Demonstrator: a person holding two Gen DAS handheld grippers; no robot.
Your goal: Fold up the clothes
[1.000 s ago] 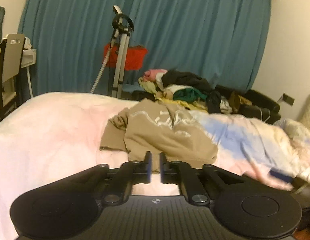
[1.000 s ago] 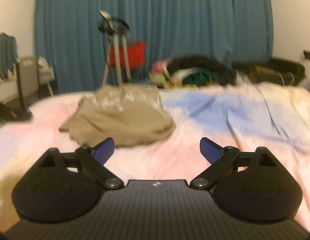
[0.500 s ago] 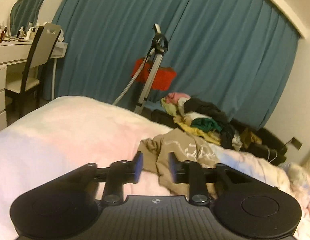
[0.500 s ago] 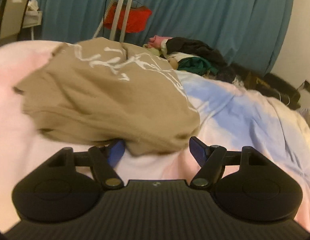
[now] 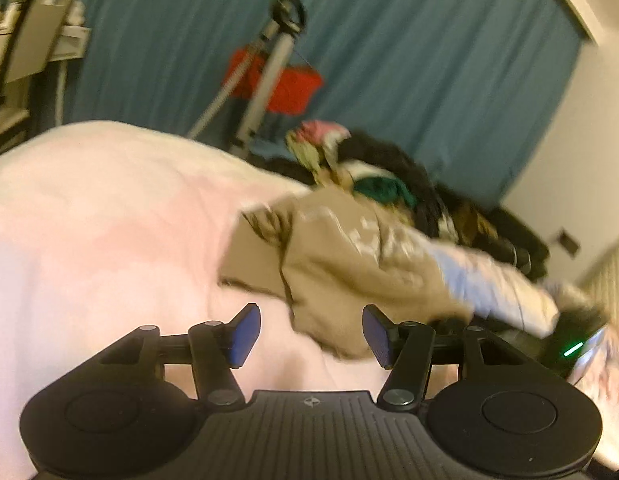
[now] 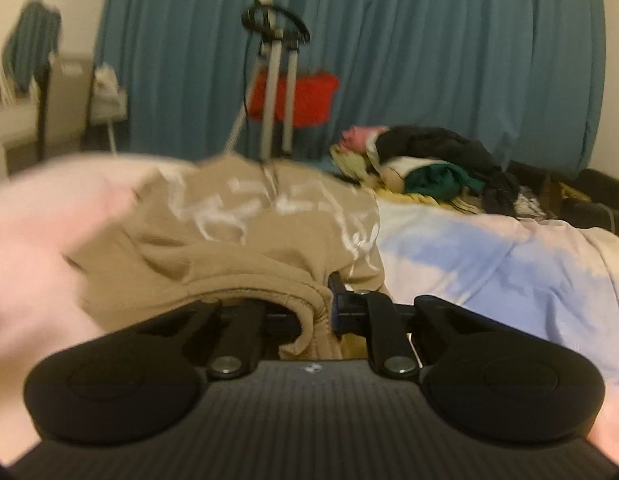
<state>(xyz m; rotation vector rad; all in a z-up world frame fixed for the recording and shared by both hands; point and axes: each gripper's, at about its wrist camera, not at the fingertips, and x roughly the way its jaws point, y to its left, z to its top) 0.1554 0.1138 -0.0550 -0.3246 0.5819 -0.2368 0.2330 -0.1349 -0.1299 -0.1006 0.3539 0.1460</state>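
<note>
- The tan sweatshirt (image 6: 237, 236) with white print lies crumpled on the bed cover (image 6: 489, 256), on the border between the pink part and the blue part of it.
- The right gripper (image 6: 315, 312) has its two fingers drawn together on a thick ribbed hem of the sweatshirt — the cloth is bunched between them and hangs over the left finger, so this finger is mostly hidden.
- The left gripper (image 5: 311, 334) has its fingers wide apart and holds nothing. Its blue pads (image 5: 243, 336) stand just before the near edge of the sweatshirt (image 5: 341, 264), and I cannot tell if they touch the cloth.
- In the left wrist view the right gripper is partly seen at the far right as a dark body with a small green light (image 5: 573, 349), near the right end of the sweatshirt.
- Behind the bed there is a pile of other clothes (image 6: 425, 164) — black, green, pink and yellow pieces.
- A tripod (image 6: 275, 92) stands before the teal curtain (image 6: 449, 48), with a red thing (image 6: 309, 100) behind its legs.
- Both views are blurred, so fine details of the cloth are not clear.
</note>
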